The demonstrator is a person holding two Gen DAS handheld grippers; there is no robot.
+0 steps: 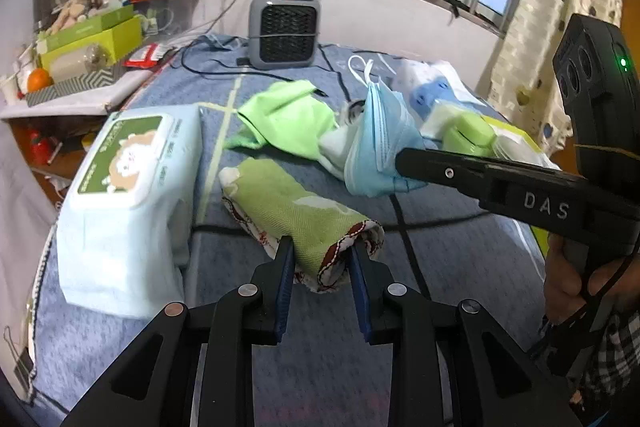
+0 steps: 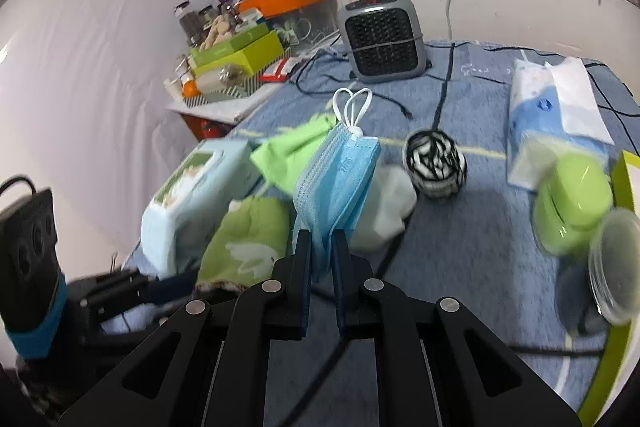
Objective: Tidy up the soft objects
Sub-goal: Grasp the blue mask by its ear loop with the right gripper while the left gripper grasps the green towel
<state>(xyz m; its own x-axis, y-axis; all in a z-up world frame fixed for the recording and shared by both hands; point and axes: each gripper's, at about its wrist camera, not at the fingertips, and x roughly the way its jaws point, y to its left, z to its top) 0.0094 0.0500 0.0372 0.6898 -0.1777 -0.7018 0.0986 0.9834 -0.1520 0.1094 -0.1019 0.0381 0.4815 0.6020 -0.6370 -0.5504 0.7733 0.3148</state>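
Risk, mask: thin hold on the lower edge only; could slide out of the pads on a quick swing; ear loops (image 2: 352, 107) dangling free, liable to snag the green cloth (image 2: 296, 151) or the black cable (image 2: 442, 95) just behind
Risk, roll: pinched at one end alone; rolled towel likely to unroll or droop if lifted; far end close beside the wet-wipes pack (image 1: 124, 203), could nudge it
Risk, hands: right gripper's arm reaching across just above the roll; collision possible if both move together
Right gripper (image 2: 322, 247): fingers nearly together, clamped on the blue face mask (image 2: 340, 179); mask hanging upright above the blue blanket (image 2: 480, 247), in front of a white cloth (image 2: 384, 215)
Left gripper (image 1: 322, 251): fingers partly apart, pressed on both sides of the green rolled towel (image 1: 296, 215), which lies on the blanket beside the pack
Outward: black-and-white yarn ball (image 2: 436, 163), tissue pack (image 2: 552, 99), grey heater (image 2: 382, 35) well apart
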